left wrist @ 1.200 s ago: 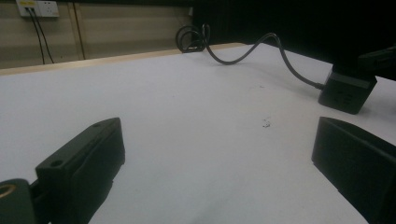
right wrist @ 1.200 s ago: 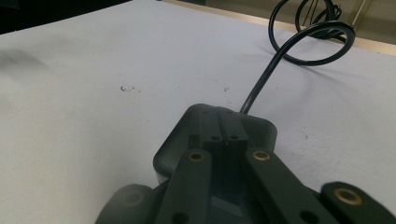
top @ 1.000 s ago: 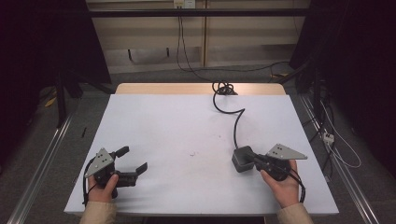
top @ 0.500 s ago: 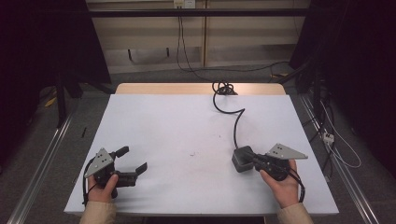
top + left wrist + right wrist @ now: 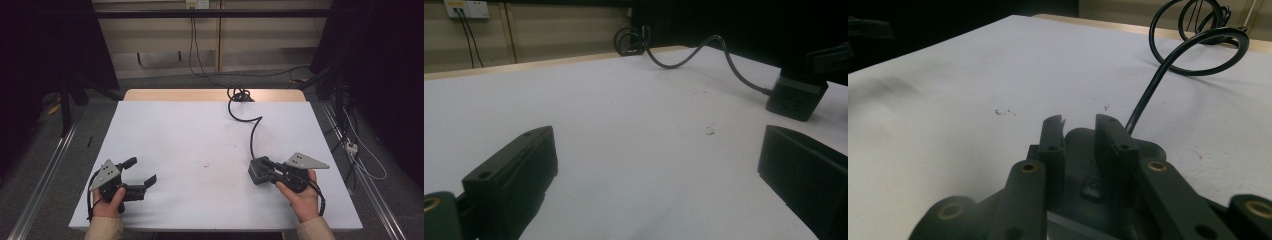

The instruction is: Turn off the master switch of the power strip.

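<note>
A black power cube lies on the white table at the front right. Its black cable snakes back to a coil at the far edge. My right gripper lies over the cube's top. In the right gripper view its jaws stand almost together over the cube, with only a narrow slit between them and nothing seen in it. My left gripper rests at the front left, open wide, with bare table between its jaws. From the left gripper view the cube stands far off to the right.
The cable's coil sits on the wooden strip at the table's far edge. A small dark speck marks the table's middle. Loose cables run over the floor to the right of the table.
</note>
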`<action>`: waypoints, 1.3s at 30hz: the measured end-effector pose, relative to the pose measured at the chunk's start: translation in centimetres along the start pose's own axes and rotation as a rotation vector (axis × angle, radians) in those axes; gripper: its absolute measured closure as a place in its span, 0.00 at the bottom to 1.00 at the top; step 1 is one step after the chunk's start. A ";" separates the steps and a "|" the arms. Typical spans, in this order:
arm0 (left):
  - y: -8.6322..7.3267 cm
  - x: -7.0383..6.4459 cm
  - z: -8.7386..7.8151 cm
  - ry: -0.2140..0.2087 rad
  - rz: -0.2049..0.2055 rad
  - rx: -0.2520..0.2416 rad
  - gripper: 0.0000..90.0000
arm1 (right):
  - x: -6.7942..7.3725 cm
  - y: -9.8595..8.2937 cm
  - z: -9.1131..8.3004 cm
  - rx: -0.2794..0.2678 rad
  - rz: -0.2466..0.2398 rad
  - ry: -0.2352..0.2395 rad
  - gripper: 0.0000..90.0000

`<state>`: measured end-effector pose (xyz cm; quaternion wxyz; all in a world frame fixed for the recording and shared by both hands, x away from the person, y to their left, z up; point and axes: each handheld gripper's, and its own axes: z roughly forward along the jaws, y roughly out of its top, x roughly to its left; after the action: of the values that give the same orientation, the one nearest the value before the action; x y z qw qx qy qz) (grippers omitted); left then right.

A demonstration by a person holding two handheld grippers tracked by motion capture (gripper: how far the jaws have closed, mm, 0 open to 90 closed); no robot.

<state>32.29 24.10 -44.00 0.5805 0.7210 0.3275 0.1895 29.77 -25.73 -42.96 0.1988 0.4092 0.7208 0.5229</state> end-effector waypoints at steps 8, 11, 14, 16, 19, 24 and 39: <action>0.0 0.0 0.0 0.000 -0.001 -0.004 0.02 | 0.1 0.1 0.2 -0.005 0.013 -0.004 0.66; 0.0 0.0 -0.1 0.001 -0.004 -0.004 0.02 | 0.2 0.1 0.2 -0.009 0.005 -0.009 0.62; 0.0 -0.1 -0.1 0.002 -0.006 -0.005 0.03 | 0.2 0.2 0.3 -0.014 0.009 -0.010 0.56; 0.0 0.0 -0.1 0.002 -0.006 -0.004 0.03 | 0.2 0.2 0.3 -0.013 0.013 -0.015 0.52; 0.0 0.0 -0.1 0.000 -0.004 -0.003 0.02 | 0.3 0.2 0.4 -0.015 0.009 -0.018 0.46; 0.0 0.0 -0.2 0.000 0.001 0.001 0.02 | 0.4 0.3 0.6 -0.009 0.009 -0.020 0.34; -0.1 0.0 -0.1 -0.002 -0.007 -0.003 0.02 | 0.5 0.4 0.7 0.002 0.014 0.007 0.16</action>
<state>32.20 24.23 -44.06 0.5827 0.7191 0.3291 0.1871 30.13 -24.87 -42.83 0.1921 0.4124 0.7192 0.5252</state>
